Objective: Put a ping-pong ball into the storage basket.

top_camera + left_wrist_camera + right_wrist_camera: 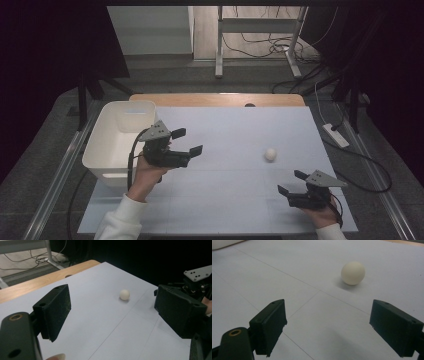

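Observation:
A small white ball (270,154) lies alone on the pale sheet, right of centre. In the left gripper view the ball (124,294) is well ahead of the jaws, and in the right gripper view the ball (353,273) sits a short way beyond the jaws. My left gripper (187,142) hovers beside the white bin, open, with nothing between its pads, pointing right toward the ball. My right gripper (292,183) rests near the front right of the sheet, open and empty, aimed at the ball.
A white plastic bin (106,145) stands at the sheet's left edge. The wooden table edge (215,99) runs along the back. A power strip (335,135) and cables lie on the floor to the right.

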Available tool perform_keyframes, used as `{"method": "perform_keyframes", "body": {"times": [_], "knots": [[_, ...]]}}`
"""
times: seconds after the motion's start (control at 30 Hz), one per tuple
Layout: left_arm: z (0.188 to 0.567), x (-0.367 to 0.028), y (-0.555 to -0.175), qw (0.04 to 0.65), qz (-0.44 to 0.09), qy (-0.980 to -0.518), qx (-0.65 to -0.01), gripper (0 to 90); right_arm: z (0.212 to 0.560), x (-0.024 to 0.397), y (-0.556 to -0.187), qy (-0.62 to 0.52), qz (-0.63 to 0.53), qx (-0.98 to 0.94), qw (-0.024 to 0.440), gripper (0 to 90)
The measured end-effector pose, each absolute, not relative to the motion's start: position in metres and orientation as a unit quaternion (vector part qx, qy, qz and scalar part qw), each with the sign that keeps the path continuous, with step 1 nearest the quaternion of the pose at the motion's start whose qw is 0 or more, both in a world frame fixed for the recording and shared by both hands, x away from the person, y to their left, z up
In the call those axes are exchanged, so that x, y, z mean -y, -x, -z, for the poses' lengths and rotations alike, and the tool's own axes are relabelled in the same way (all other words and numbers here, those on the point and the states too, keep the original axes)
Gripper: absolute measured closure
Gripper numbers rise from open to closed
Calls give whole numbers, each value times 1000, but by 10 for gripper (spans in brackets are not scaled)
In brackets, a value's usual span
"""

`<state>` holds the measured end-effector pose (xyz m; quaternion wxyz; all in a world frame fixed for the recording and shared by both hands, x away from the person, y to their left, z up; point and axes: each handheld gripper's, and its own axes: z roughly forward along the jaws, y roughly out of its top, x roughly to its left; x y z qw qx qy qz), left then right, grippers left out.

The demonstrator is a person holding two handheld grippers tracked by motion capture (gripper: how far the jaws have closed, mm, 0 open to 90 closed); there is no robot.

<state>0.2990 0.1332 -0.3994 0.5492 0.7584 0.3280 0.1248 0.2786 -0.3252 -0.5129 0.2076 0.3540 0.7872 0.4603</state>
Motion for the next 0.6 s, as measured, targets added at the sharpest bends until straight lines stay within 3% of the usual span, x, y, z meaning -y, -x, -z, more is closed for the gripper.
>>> {"method": "perform_keyframes", "body": {"times": [0.6], "knots": [[415, -108, -305, 537, -117, -771, -323, 145, 513, 325, -278, -354, -460, -787, 207, 140]]}}
